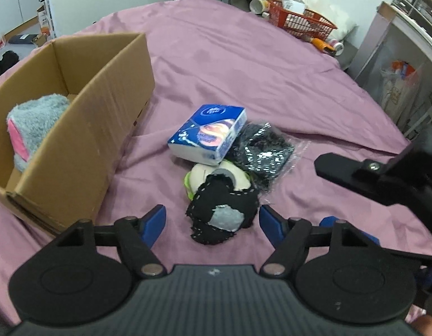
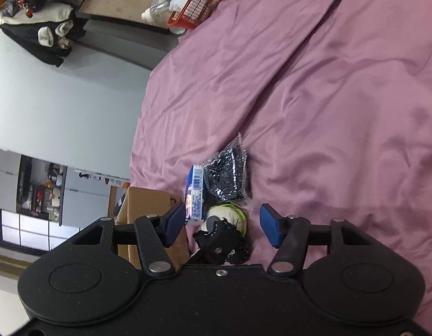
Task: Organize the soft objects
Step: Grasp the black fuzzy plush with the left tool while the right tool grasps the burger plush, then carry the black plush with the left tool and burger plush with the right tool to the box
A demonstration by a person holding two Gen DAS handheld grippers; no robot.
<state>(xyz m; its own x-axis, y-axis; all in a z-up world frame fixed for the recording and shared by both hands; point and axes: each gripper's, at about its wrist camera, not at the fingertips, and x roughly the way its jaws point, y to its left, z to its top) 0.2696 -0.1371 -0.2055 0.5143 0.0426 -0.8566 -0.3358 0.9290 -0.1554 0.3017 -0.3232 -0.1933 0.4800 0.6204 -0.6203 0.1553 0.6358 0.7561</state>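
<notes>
One grey-pink fluffy towel (image 1: 34, 123) inside open cardboard box (image 1: 84, 128).

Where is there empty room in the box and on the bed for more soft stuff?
The cardboard box is bare beyond the fluffy grey towel. The purple sheet lies open between the pile and the red basket. It is crowded where the tissue pack, black bag and black cloth touch.
</notes>
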